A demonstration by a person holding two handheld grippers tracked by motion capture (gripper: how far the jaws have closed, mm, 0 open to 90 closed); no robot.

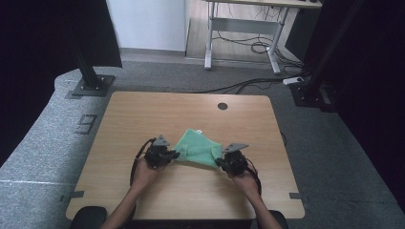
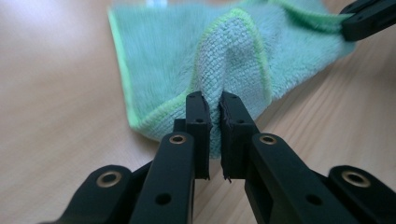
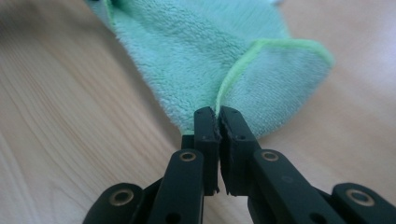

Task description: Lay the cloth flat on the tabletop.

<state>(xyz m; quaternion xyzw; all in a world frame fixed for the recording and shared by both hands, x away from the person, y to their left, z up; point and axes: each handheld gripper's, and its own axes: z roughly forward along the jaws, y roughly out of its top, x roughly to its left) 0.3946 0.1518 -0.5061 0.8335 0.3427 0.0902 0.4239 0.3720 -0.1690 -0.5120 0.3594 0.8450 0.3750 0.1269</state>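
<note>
Lab or office, wooden table (image 1: 143, 109), desk frame (image 1: 246, 28), floor cables (image 1: 248, 85)

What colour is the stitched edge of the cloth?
Lime green, brighter than the mint-green cloth itself; it shows best in the left gripper view.

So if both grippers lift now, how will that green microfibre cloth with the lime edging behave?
The green microfibre cloth with lime edging would probably sag between the left gripper and the right gripper: it already puckers at each pinch. It looks light, and its fuzzy pile seems unlikely to slip.
</note>
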